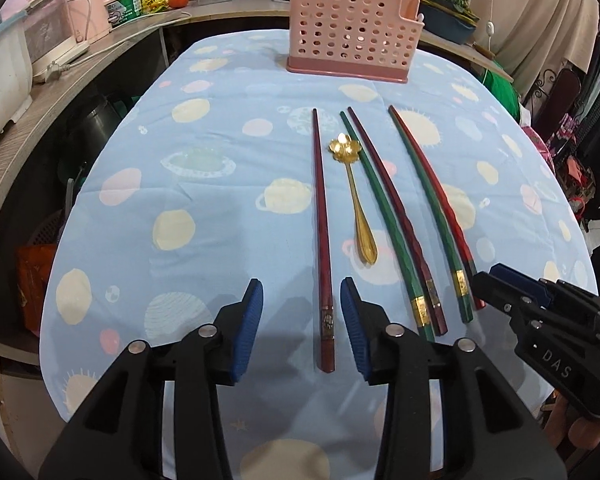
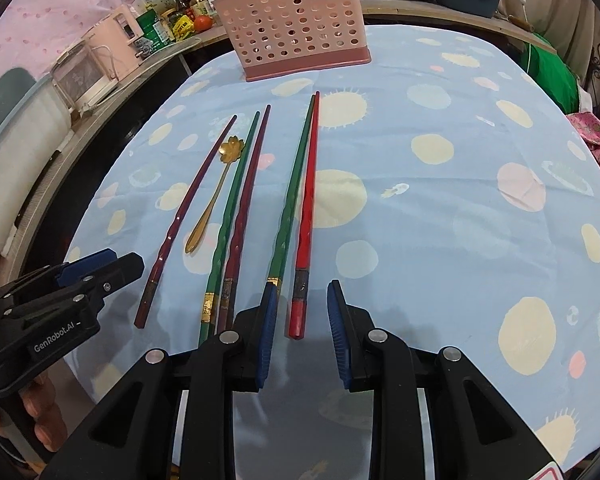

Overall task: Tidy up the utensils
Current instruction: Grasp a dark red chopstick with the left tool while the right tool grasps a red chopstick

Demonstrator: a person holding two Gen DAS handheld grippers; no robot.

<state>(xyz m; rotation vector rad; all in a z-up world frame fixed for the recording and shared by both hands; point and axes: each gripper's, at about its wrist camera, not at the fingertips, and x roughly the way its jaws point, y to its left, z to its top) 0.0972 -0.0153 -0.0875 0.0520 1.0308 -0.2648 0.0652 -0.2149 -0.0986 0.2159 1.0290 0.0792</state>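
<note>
"DAS" in raised letters on the right gripper (image 1: 485, 285) body, seen from the left wrist; "GenRobot.AI" in white on the left gripper (image 2: 130, 258) body, seen from the right wrist.

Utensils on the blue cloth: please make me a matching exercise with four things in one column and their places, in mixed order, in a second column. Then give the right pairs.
Things
1. gold spoon
2. pink holder
3. lone maroon chopstick
4. red chopstick

Places
A. standing at the far end of the cloth
B. its near end shows between the open right tongs
C. its near end shows between the open left tongs
D. lying just left of a green chopstick

Pairs: 1-D, 2-A, 3-C, 4-B
</note>
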